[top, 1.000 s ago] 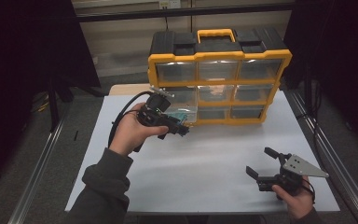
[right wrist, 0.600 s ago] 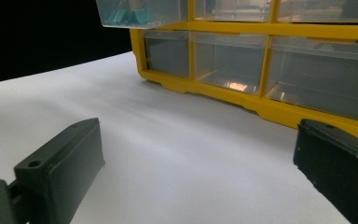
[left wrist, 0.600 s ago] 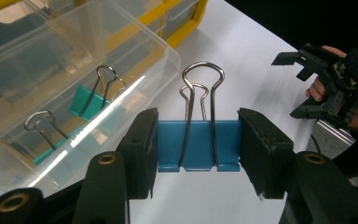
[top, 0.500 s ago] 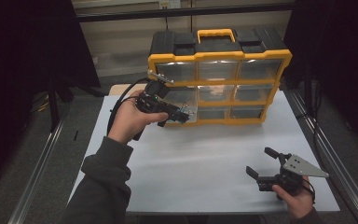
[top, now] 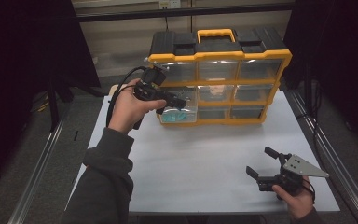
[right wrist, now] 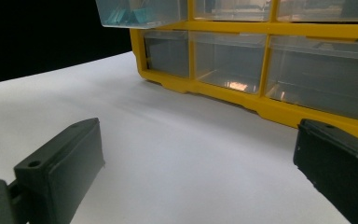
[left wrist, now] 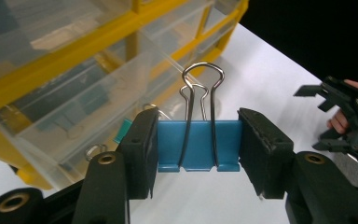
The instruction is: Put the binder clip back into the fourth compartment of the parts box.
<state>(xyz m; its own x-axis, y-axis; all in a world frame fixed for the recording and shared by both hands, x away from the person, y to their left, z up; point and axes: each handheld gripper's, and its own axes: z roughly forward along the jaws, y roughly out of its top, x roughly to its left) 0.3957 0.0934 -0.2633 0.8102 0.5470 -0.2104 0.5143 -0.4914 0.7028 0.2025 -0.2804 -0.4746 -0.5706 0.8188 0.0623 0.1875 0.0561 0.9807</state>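
A blue binder clip (left wrist: pixel 198 145) sits pinched between the two black pads of the left gripper (left wrist: pixel 198 151), held in the air in front of the pulled-out drawer (top: pixel 179 111) at the left of the organiser's middle row. The clip's body is smooth painted metal, folded and boxy, with two bright wire loop handles standing up from it; I can read no brand or lettering on it. The drawer is clear plastic and holds teal pieces too blurred to name. The organiser (top: pixel 219 56) itself has a yellow frame, black lid and yellow carry handle, with three rows of see-through drawers; no label is legible. It stands at the far side of a matt white table (top: pixel 191 163). The right gripper (top: pixel 265 163) rests low near the table's front right corner, its jaws spread apart with nothing between them, a grey three-cornered plate on top. The person's grey sleeve (top: pixel 105 182) is cut off at the bottom edge.
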